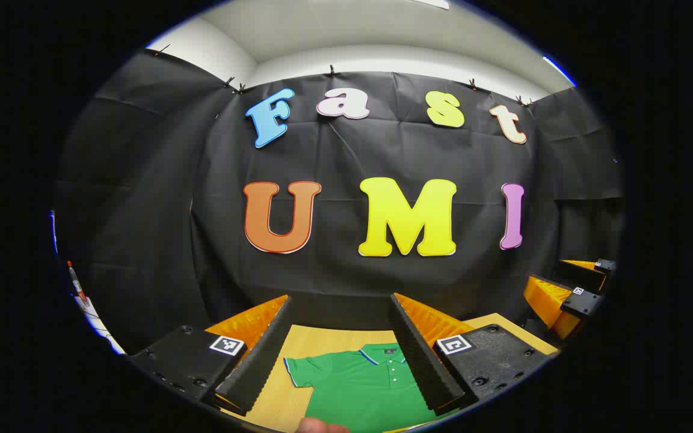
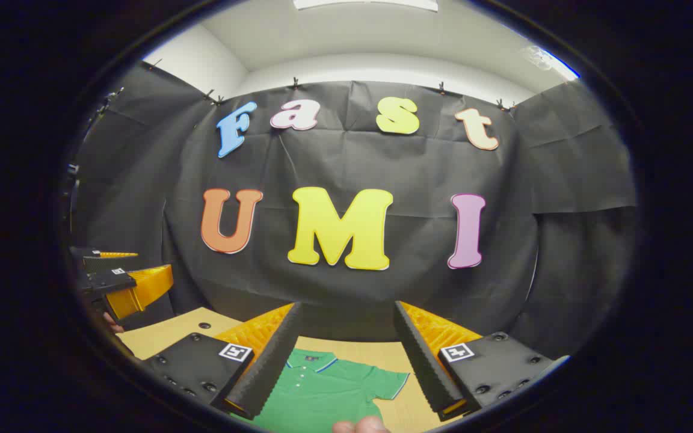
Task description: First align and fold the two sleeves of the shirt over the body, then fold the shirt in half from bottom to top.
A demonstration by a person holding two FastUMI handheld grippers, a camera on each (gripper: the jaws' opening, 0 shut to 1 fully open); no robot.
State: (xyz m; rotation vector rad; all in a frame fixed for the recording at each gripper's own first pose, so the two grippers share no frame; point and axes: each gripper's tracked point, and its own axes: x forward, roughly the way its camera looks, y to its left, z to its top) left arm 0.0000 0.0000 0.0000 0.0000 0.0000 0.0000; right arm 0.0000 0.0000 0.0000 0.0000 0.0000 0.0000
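A green polo shirt (image 1: 361, 385) with a blue-and-white trimmed collar lies flat on the wooden table (image 1: 313, 340), collar toward the far wall. Its left sleeve (image 1: 301, 371) is spread out to the side in the left gripper view. In the right gripper view the shirt (image 2: 322, 391) shows its other sleeve (image 2: 390, 382) spread out too. My left gripper (image 1: 340, 355) hangs open above the shirt, nothing between its fingers. High over the collar area, my right gripper (image 2: 345, 361) is open as well. A fingertip (image 1: 320, 426) shows at the bottom edge.
The other gripper (image 1: 569, 291) appears at the far right of the left gripper view, and at the far left (image 2: 115, 282) of the right gripper view. The black cloth wall rises just behind the table's far edge (image 2: 202, 319).
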